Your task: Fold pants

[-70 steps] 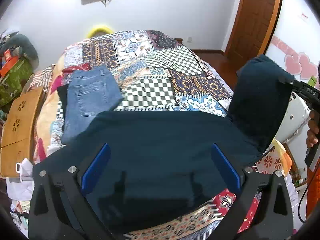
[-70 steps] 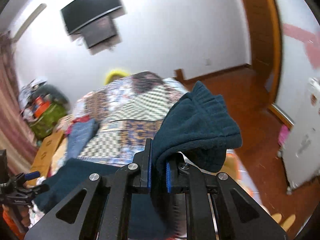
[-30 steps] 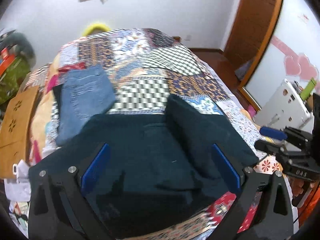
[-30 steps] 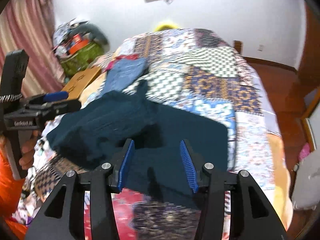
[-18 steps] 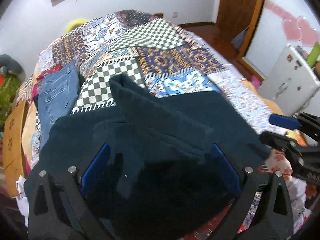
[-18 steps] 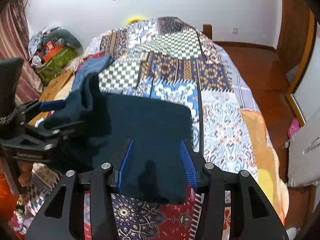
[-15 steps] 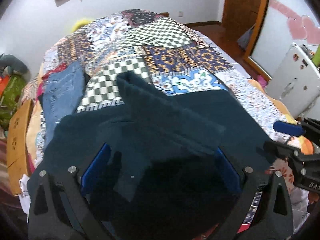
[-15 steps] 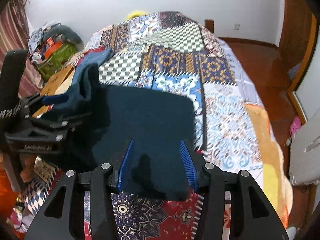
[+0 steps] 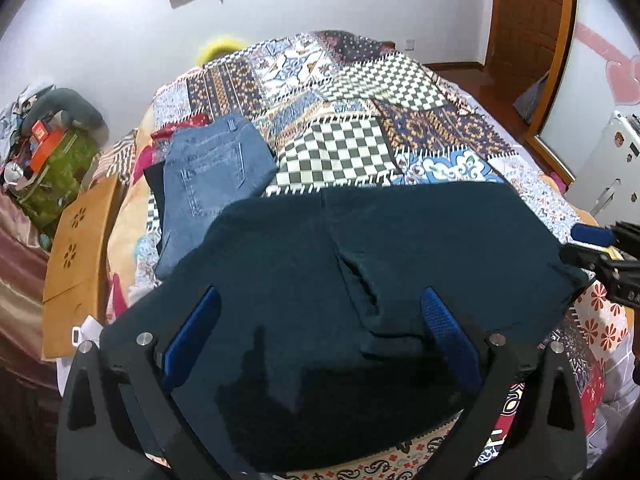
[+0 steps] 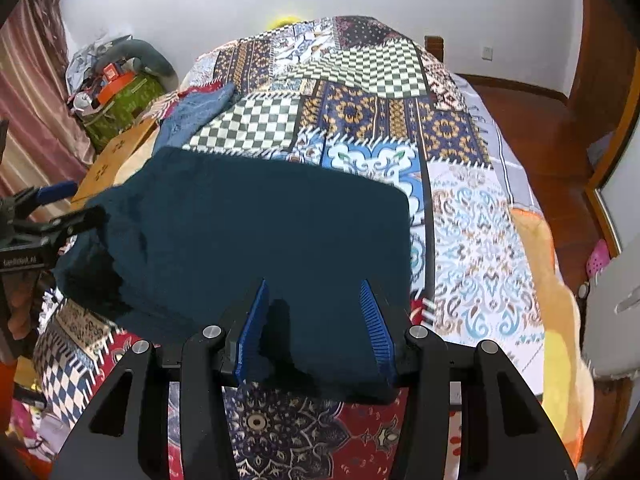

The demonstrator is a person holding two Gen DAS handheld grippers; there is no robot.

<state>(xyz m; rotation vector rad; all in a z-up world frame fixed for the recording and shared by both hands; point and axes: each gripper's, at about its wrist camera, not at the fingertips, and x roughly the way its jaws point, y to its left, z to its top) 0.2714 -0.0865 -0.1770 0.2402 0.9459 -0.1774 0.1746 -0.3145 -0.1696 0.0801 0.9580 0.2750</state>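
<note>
I am holding both tools over the dark teal pants (image 9: pixel 360 264), which are lying folded on the patchwork quilt (image 9: pixel 340 152) near the bed's close edge. In the left wrist view my left gripper (image 9: pixel 316 316) is standing wide apart, its blue pads (image 9: pixel 192 332) flanking the cloth without pressing it; nothing is gripped. In the right wrist view my right gripper (image 10: pixel 316 320) is standing partly spread, its pads (image 10: pixel 252 328) hovering over the near right corner of the pants, also gripping nothing. I am judging that both are released so the fold can settle flat under its own weight.

The garment is presenting as a rough rectangle. A seam and a small pucker are showing near the middle in the left view, and the left end is looking thicker and less even than the right. I am judging that a further fold or some smoothing is probably still due.

A folded pair of blue jeans (image 9: pixel 208 176) is sitting just beyond the pants to the left, their edges close or touching, presumably as a finished pile. I am noting that as a risk of snagging on any leftward sweep.
</note>
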